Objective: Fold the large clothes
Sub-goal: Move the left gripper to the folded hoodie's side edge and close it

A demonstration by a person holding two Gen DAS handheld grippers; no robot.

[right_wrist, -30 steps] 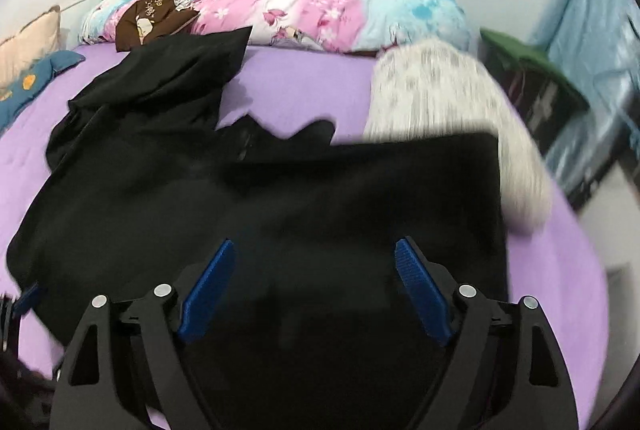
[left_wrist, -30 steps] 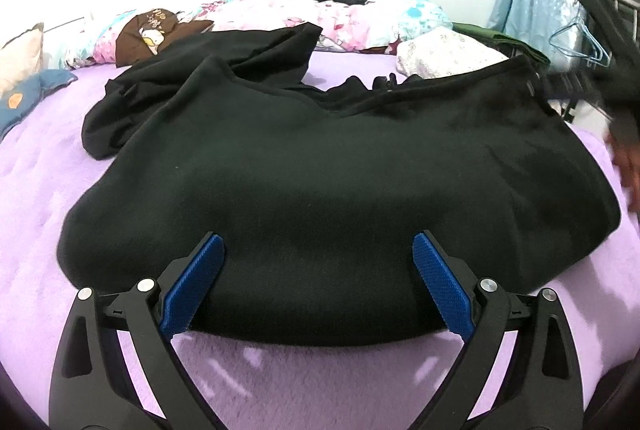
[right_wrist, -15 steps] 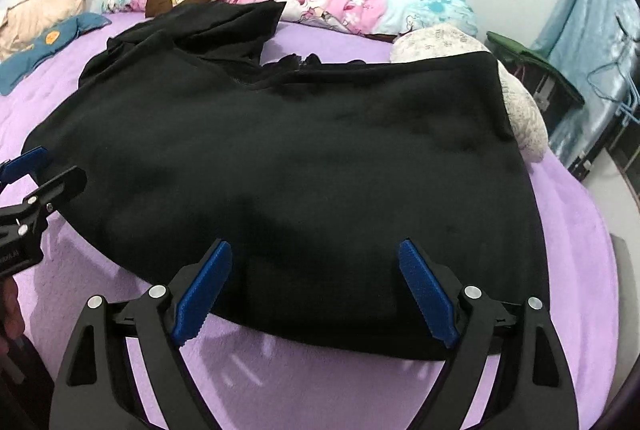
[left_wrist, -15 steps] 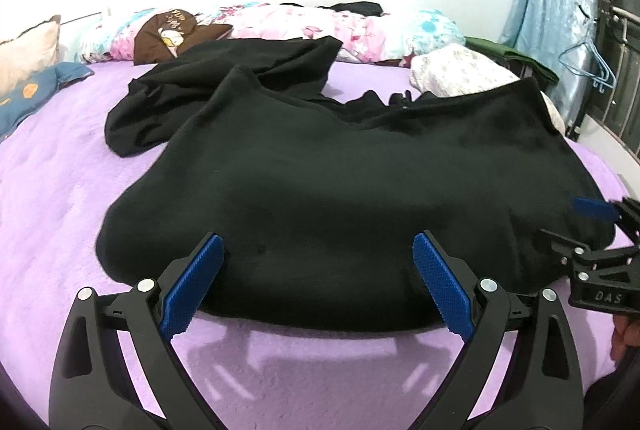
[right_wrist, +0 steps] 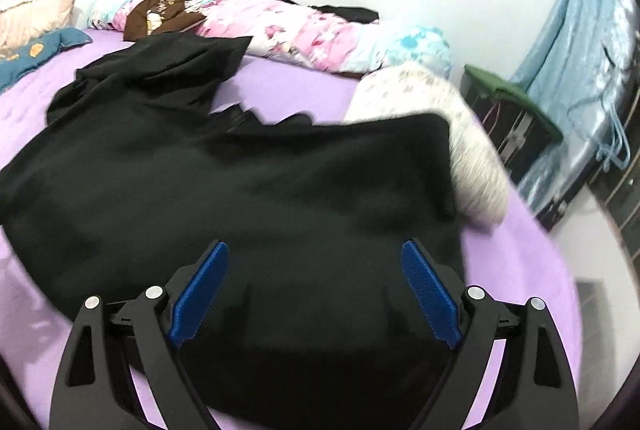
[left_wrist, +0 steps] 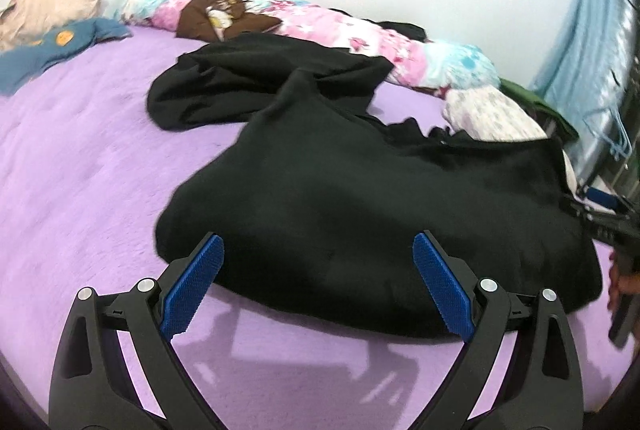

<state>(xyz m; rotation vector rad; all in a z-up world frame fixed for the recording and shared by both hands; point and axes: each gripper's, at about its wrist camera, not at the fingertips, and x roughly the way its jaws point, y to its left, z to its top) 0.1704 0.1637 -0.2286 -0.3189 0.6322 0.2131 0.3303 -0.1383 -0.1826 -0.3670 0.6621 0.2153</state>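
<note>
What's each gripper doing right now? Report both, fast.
Left gripper: open, holding nothing, at the near edge of the black garment.
Right gripper: open, empty, over the same garment.

No text can be read. The brown cloth [right_wrist: 158,15] far ahead of the right hand-held gripper [right_wrist: 314,292], on the floral quilt [right_wrist: 288,30], bears pale lettering above a cartoon figure, too small and blurred to make out
</note>
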